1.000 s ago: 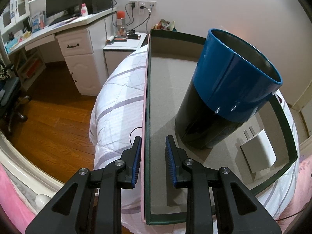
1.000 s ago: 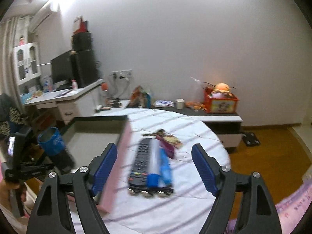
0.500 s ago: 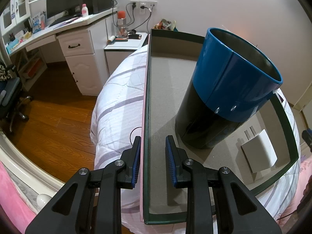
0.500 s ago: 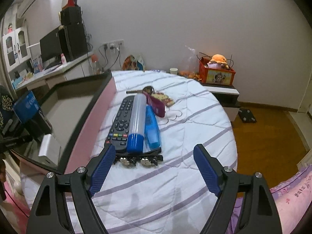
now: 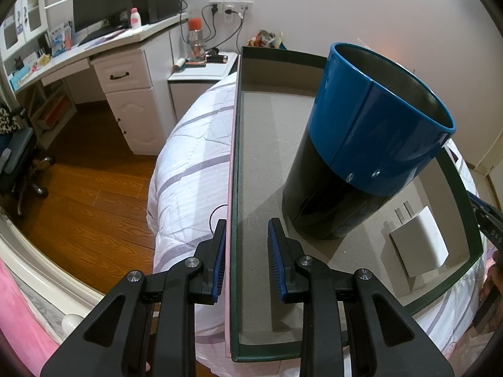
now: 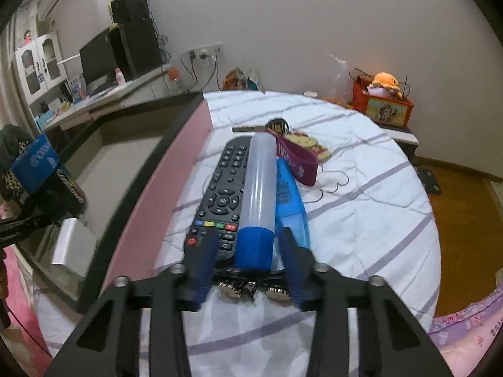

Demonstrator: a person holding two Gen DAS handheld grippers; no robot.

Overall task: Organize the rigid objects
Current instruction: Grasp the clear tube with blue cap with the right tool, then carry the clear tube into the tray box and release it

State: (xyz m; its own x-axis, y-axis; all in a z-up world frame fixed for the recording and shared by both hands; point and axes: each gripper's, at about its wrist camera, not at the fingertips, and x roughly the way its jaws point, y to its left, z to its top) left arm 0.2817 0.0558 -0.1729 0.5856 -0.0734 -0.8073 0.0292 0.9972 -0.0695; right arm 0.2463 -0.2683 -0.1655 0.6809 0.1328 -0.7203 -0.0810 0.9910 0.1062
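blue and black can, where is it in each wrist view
Left wrist: the blue and black can stands upright at right of centre, inside the pink-sided box.
Right wrist: the can is at the far left edge, in the same box.
Shared landmark: the white charger beside the can.

No clear txt; purple strap (image 6: pixel 295 163) lettering maybe "HOO", blurred.

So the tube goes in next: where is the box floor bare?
Bare along the box's pink-sided wall, from the left tongs to the far end. Crowded on the opposite side: the blue-and-black canister and the white adapter.
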